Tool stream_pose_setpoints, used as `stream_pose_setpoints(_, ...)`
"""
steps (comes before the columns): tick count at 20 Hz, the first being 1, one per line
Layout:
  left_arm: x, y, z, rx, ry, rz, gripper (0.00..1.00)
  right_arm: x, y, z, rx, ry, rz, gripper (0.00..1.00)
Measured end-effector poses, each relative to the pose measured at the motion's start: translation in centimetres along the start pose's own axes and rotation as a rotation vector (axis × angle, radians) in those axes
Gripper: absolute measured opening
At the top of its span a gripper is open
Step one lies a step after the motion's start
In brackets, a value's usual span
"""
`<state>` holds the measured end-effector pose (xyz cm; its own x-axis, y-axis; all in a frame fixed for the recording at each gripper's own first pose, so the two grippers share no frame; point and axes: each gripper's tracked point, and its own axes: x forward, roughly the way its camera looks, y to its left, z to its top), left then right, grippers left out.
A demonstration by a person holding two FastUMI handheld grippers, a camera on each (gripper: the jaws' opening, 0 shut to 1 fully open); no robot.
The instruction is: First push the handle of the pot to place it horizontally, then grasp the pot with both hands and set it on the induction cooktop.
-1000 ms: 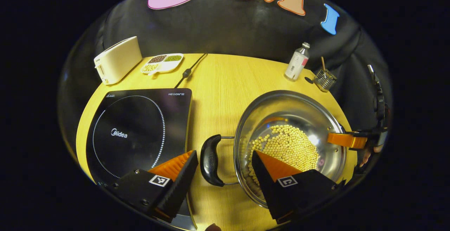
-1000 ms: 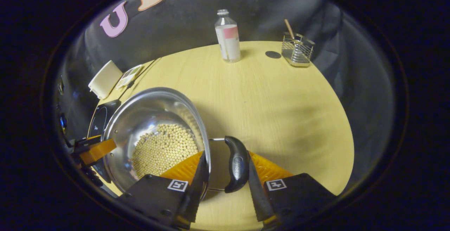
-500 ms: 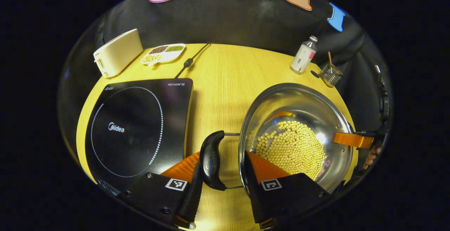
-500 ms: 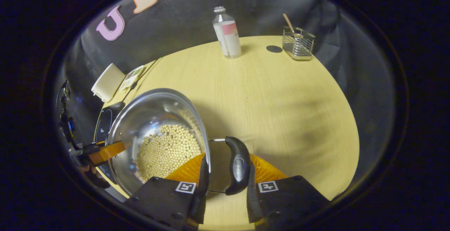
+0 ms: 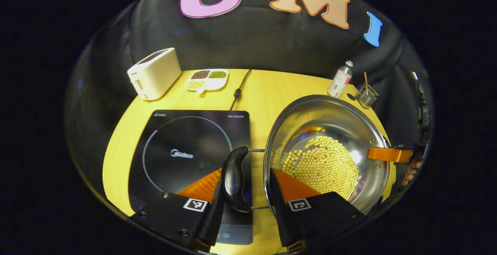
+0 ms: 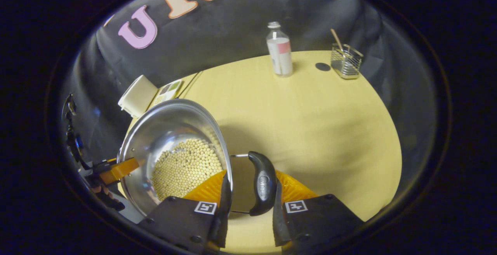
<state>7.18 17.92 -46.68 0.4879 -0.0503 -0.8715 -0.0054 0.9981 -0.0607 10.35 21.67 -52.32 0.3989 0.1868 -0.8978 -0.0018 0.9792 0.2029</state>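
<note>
Pot (image 5: 330,146), stainless steel, is held up beside the induction cooktop (image 5: 186,158); its left handle (image 5: 234,179) overhangs the glass. The left gripper (image 5: 245,193) is clamped on that handle, the right gripper (image 6: 248,195) on the right handle (image 6: 263,183). Risk: uneven lifting would tilt the pot and spill its soybeans (image 5: 324,165). The divided dish (image 5: 206,79) holds three sorts of beans.

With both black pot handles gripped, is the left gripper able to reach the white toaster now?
Probably not. The left gripper is shut on one black handle of the steel pot, and the white toaster stands far off beyond the black induction cooktop.
</note>
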Motion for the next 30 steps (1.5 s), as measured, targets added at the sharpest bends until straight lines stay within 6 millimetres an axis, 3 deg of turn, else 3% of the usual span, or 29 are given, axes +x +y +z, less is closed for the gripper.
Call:
stream_pose_setpoints(4,0.2,6.0,0.1,-0.018,0.013,-0.018,0.63,1.3,6.0,-0.8,-0.008,0.008,-0.017,0.44)
stream_pose_setpoints(5,0.4,7.5,0.2,-0.016,0.022,-0.024,0.61,1.8,7.5,-1.2,0.000,0.017,-0.027,0.49)
stream_pose_setpoints(9,2.0,13.0,1.3,0.022,0.014,-0.059,0.60,3.4,13.0,-2.5,0.026,0.031,-0.066,0.49)
stream_pose_setpoints(11,2.6,15.0,1.7,0.024,0.009,-0.080,0.61,4.1,15.2,-2.2,0.015,0.022,-0.090,0.44)
stream_pose_setpoints(17,3.7,19.7,2.8,0.000,-0.013,-0.086,0.60,5.3,20.5,-1.3,-0.022,0.048,-0.117,0.49)
stream_pose_setpoints(20,3.5,21.6,2.8,0.001,-0.022,-0.076,0.61,5.8,22.5,-1.7,-0.024,0.059,-0.116,0.45)
stream_pose_setpoints(23,3.6,23.2,3.1,0.004,-0.047,-0.065,0.60,6.3,24.0,-2.1,-0.023,0.066,-0.114,0.45)
stream_pose_setpoints(24,3.6,23.4,3.0,0.004,-0.050,-0.065,0.60,6.5,24.4,-2.0,-0.023,0.057,-0.116,0.49)
stream_pose_setpoints(28,3.7,23.6,3.1,0.013,-0.046,-0.056,0.61,6.8,24.5,-1.8,-0.034,0.042,-0.111,0.45)
stream_pose_setpoints(30,3.8,23.6,2.8,0.023,-0.026,-0.043,0.65,6.7,24.4,-1.6,-0.042,0.030,-0.118,0.50)
